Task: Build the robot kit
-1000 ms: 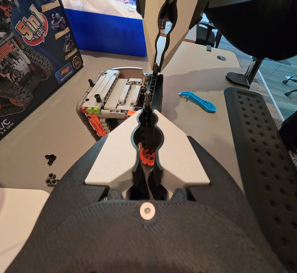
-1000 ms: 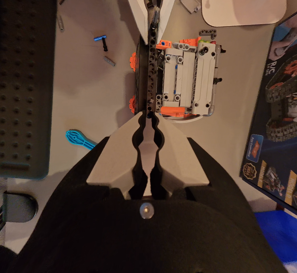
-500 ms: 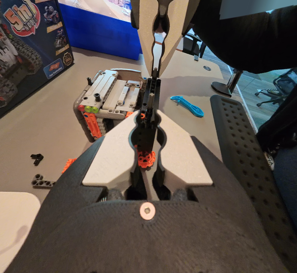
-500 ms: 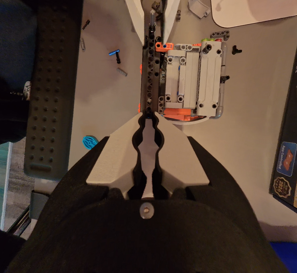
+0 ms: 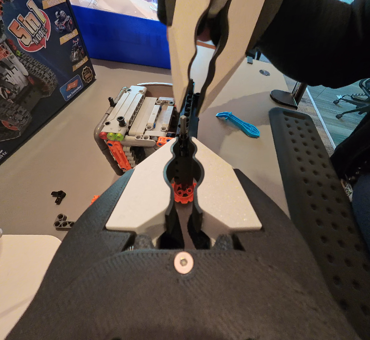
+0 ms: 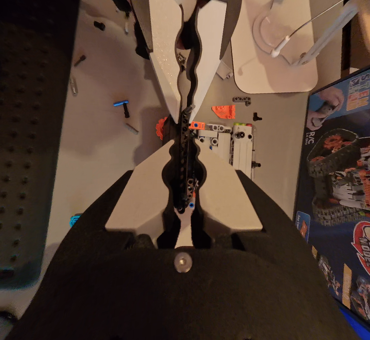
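We saw the left hand-held gripper point(image 5: 183, 142) closed on a black beam point(image 5: 188, 108) of the toy model point(image 5: 140, 122), a gray pin point(image 5: 183, 125) projecting just beyond its tips. The right hand-held gripper point(image 6: 184, 144) straddled the same beam's far end point(image 6: 183, 150), its jaws narrow; whether they clamped it we could not tell. The model rested on the counter point(image 5: 50, 150). Beside the left gripper lay a blue tool point(image 5: 238, 124); a printed box point(image 5: 34, 54) stood opposite.
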Motion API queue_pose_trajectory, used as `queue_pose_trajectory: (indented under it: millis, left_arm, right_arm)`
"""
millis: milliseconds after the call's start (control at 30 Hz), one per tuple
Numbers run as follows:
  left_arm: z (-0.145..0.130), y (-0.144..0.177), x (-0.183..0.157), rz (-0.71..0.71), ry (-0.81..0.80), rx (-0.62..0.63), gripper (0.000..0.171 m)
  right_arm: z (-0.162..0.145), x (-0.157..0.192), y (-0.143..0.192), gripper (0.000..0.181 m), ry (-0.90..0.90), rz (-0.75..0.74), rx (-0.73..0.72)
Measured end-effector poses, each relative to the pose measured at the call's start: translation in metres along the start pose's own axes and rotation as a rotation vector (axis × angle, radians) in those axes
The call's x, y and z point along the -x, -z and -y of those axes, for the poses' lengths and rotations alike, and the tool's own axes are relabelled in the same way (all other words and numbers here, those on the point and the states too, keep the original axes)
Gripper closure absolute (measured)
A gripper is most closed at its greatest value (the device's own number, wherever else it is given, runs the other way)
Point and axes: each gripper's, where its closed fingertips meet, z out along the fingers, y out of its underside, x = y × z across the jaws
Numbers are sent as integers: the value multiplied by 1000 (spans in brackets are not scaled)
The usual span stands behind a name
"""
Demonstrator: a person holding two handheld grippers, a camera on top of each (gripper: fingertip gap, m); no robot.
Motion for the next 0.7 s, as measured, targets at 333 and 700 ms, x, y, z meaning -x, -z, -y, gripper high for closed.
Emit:
queue_pose_trajectory:
  millis: [333, 700]
  left_arm:
    - [0, -1, -2, 7, 14, -50, 158]
    - [0, -5, -3, 15, 13, -91, 163]
  right_arm:
    - [-4, 3, -13, 175, -56, 43, -15]
    - [-6, 6, -13, 176, -43, 15, -21]
